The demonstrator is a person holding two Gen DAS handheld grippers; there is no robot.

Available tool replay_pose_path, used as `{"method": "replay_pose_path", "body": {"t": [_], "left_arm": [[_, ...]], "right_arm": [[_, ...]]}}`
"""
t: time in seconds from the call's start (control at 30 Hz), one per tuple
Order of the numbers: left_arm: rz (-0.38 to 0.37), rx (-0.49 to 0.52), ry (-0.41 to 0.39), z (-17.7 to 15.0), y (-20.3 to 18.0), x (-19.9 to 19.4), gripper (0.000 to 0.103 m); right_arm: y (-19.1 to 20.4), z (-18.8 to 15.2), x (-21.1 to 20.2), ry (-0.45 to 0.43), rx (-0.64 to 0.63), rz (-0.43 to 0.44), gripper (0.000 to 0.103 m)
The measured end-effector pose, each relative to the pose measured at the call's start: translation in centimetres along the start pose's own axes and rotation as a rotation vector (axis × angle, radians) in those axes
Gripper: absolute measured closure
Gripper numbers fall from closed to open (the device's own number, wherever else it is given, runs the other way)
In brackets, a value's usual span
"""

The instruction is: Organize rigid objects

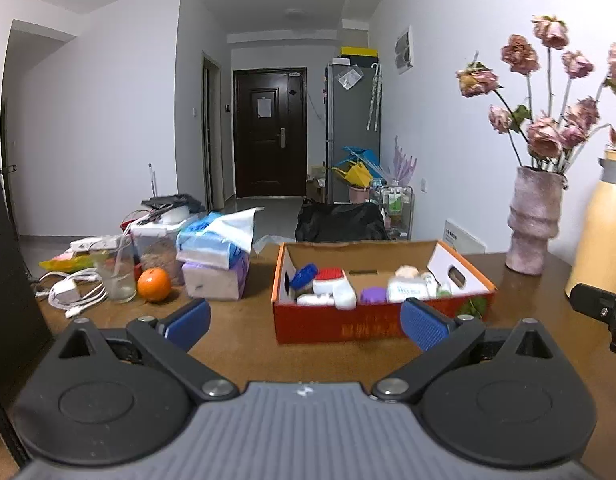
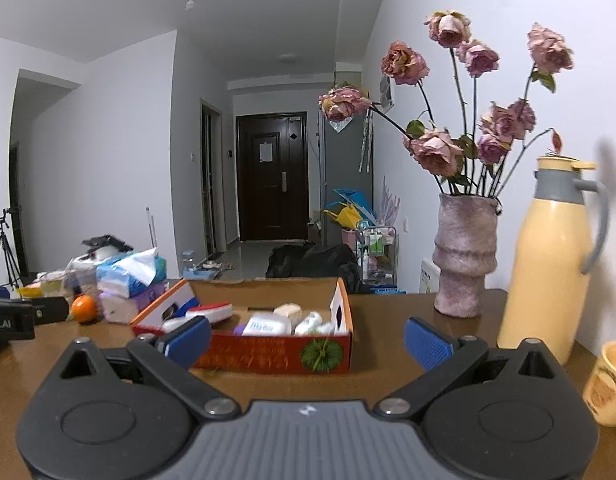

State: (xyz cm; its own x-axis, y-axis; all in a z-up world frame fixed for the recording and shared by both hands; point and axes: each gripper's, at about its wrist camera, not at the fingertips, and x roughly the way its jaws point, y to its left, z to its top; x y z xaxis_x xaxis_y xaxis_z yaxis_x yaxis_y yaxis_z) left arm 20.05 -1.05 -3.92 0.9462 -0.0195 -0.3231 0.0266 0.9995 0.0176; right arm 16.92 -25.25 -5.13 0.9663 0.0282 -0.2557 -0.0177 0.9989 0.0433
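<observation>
A brown wooden counter (image 1: pixel 244 344) carries one open orange cardboard box (image 1: pixel 381 322), its long axis running left to right across both views, open top facing up. Inside lie small rigid items in a loose row: one blue round brush (image 1: pixel 304 276), one red-bristled white brush (image 1: pixel 333 280), one purple round piece (image 1: pixel 373 295) and one white labelled packet (image 1: pixel 405 290), with a few more white bottles among them too small to tell apart.

To the box's right stand one tall cream thermos jug (image 2: pixel 547 264) and one pink ribbed vase (image 2: pixel 463 256) of dried roses, the vase between box and jug. To its left sit two stacked tissue packs (image 1: pixel 214 260), one clear glass (image 1: pixel 116 276), one orange (image 1: pixel 154 285) and one white charger with coiled cable (image 1: pixel 74 292). One cream mug (image 2: pixel 609 388) shows at the right wrist view's edge.

The left tool (image 1: pixel 306 322) hovers above the counter just short of the box, blue pads spread wide, gripping nothing. The right tool (image 2: pixel 308 338) is likewise spread wide and empty, its left pad overlapping the box's near corner in view; whether they touch cannot be told.
</observation>
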Motion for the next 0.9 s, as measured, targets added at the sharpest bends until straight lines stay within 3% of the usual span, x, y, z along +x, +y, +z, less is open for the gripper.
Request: {"method": "replay_pose_path", "body": {"t": [0.33,0.9], "left_arm": [[0.010,-0.016,0.034,-3.8,0.6,-6.7,0.000],[0.007,-0.007,0.016,-4.2,0.4,-9.0,0.000]], "right_arm": [[1.3,-2.6,-6.8,0.028,-0.043,0.020,0.000],[1.4,-2.5,-9.4,-0.001,-0.035,0.016,0.000]]}}
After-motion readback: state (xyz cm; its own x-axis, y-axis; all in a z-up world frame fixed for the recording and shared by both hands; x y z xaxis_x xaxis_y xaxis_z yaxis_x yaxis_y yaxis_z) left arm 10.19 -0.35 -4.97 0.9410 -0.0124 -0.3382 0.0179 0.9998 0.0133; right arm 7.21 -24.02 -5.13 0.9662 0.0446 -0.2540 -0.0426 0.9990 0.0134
